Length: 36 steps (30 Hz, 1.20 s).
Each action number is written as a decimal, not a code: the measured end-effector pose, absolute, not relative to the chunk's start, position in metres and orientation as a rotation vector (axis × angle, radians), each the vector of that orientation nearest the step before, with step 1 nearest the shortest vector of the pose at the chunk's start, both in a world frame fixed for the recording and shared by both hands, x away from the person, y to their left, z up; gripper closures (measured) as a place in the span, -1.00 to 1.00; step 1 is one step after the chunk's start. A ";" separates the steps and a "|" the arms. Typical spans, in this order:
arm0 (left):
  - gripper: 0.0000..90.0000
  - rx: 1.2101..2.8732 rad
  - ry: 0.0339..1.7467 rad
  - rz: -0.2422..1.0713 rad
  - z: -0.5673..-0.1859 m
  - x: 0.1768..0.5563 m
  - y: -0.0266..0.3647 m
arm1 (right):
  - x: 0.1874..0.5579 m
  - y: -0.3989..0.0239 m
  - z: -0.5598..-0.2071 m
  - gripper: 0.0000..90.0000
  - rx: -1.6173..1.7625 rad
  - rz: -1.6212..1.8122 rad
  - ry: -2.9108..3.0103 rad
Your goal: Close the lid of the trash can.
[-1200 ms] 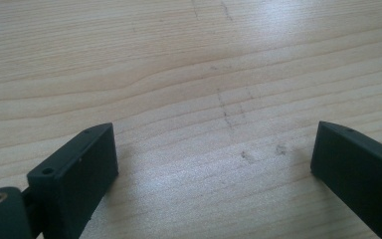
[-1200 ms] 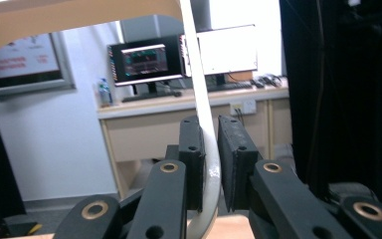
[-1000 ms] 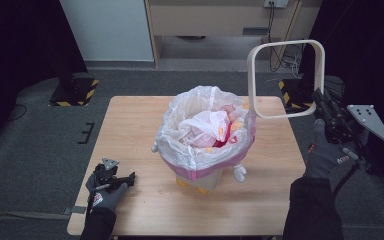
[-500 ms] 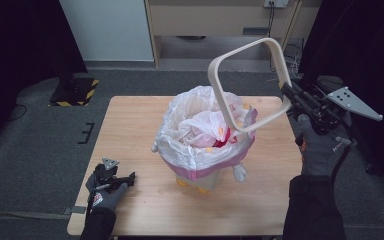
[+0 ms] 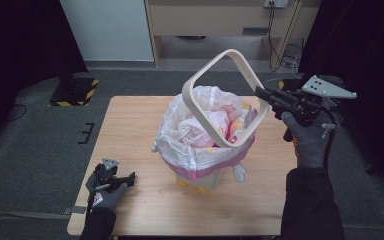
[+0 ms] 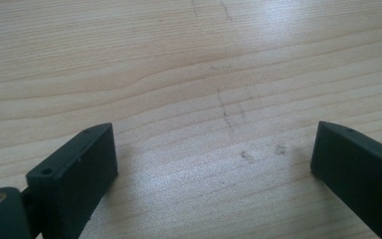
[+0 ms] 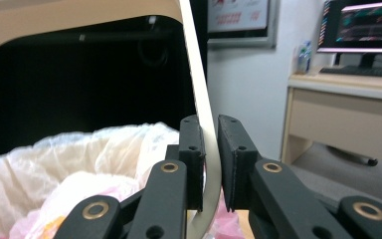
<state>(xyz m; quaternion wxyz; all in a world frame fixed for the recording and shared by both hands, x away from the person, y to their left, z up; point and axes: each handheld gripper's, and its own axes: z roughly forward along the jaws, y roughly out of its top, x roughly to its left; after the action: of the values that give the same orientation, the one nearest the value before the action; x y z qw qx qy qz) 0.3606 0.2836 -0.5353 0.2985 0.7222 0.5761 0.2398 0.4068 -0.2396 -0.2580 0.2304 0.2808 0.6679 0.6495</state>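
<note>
Black-gloved, the left hand (image 5: 105, 192) lies low on the near left corner of the table (image 5: 130, 120), its left gripper (image 5: 125, 178) pointing level toward the bin, jaws spread wide over bare wood. Farther right, the right forearm rises upright from the table's near edge; the right gripper (image 5: 261, 93) is clamped on the rim of a cream ring (image 5: 215, 80), held tilted above the bag-lined bin (image 5: 200, 145) at mid-table.

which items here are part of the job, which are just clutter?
In the job: ring clamped in right tongs; lined bin under it.
Lying about: left tongs, open, resting on table; yellow-black block on floor.
</note>
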 end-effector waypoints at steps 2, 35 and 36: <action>-0.92 1.918 1.530 0.637 -0.535 0.361 0.284 | 0.411 -0.235 -0.257 0.82 0.753 1.771 1.879; -0.93 1.916 1.531 0.636 -0.535 0.361 0.283 | 0.425 -0.187 -0.261 0.47 0.756 1.657 2.127; -0.93 1.916 1.531 0.636 -0.535 0.361 0.283 | 0.424 -0.188 -0.260 0.46 0.762 1.659 2.123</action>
<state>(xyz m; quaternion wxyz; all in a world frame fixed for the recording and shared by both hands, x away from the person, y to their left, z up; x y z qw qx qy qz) 0.3607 0.2834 -0.5355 0.2994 0.7216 0.5765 0.2395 0.4240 -0.1885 -0.2600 0.1697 0.2682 0.7472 0.5839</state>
